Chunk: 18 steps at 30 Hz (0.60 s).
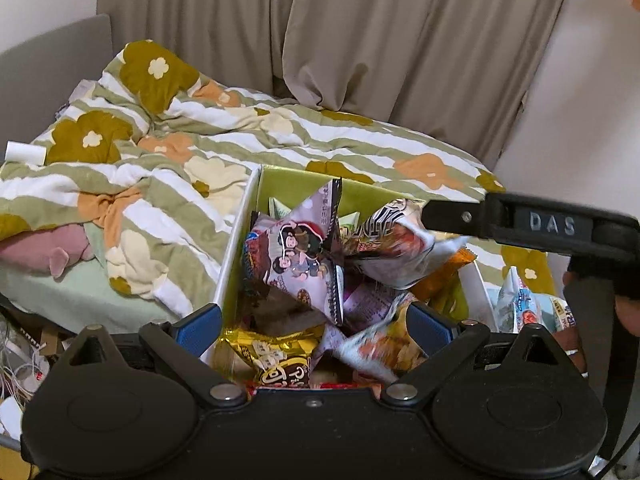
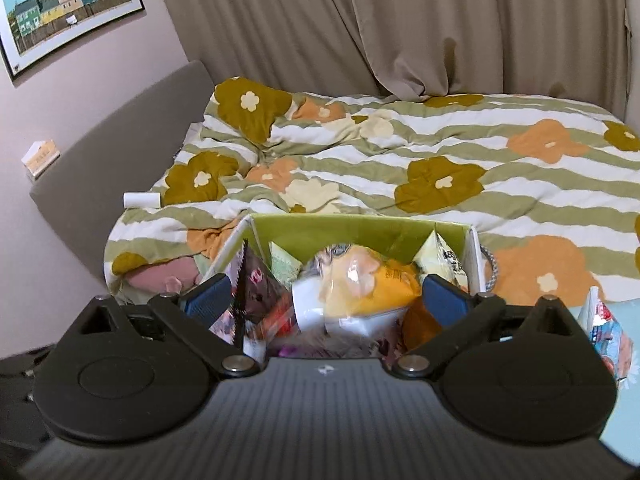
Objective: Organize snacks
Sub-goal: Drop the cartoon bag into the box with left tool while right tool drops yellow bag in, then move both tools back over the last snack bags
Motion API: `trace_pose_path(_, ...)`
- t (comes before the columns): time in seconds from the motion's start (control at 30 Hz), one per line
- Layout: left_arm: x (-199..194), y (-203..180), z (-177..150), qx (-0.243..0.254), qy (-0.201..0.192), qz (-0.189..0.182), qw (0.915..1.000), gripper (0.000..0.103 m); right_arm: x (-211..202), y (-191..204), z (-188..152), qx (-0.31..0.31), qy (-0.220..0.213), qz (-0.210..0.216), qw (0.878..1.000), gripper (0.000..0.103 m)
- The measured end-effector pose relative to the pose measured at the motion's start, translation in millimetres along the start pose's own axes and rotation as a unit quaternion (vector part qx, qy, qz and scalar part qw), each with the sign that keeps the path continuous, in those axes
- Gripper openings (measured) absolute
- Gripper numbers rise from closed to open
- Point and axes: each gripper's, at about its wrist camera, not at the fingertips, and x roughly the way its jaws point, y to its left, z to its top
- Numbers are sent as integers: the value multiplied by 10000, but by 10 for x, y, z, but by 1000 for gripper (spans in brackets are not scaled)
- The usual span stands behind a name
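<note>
A green-lined box (image 2: 360,228) of snack packets is seen on the bed (image 2: 480,160). An orange-and-white packet (image 2: 360,284) lies between the wide-spread right tongs (image 2: 326,300). The left tongs (image 1: 316,326) are spread wide above the box.

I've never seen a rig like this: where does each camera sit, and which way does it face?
Left wrist: on the left gripper, looking down into the green-lined cardboard snack box; the right gripper's black finger and part of a hand show.
Right wrist: on the right gripper, over the same box; only its own fingers show.
Shared: box, floral striped duvet, beige curtains.
</note>
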Motion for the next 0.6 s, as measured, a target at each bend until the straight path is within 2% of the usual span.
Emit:
trace_pose_path(0.23, -64, -46, -48, 18, 0, -18, 10000, 100, -181, 4, -125, -103, -121, -39, 9999, 103)
trace_pose_path(0.6, -276, -249, -119, 82, -225, 14, 9997, 100, -550, -67, -235, -131, -276, -128, 9995, 103)
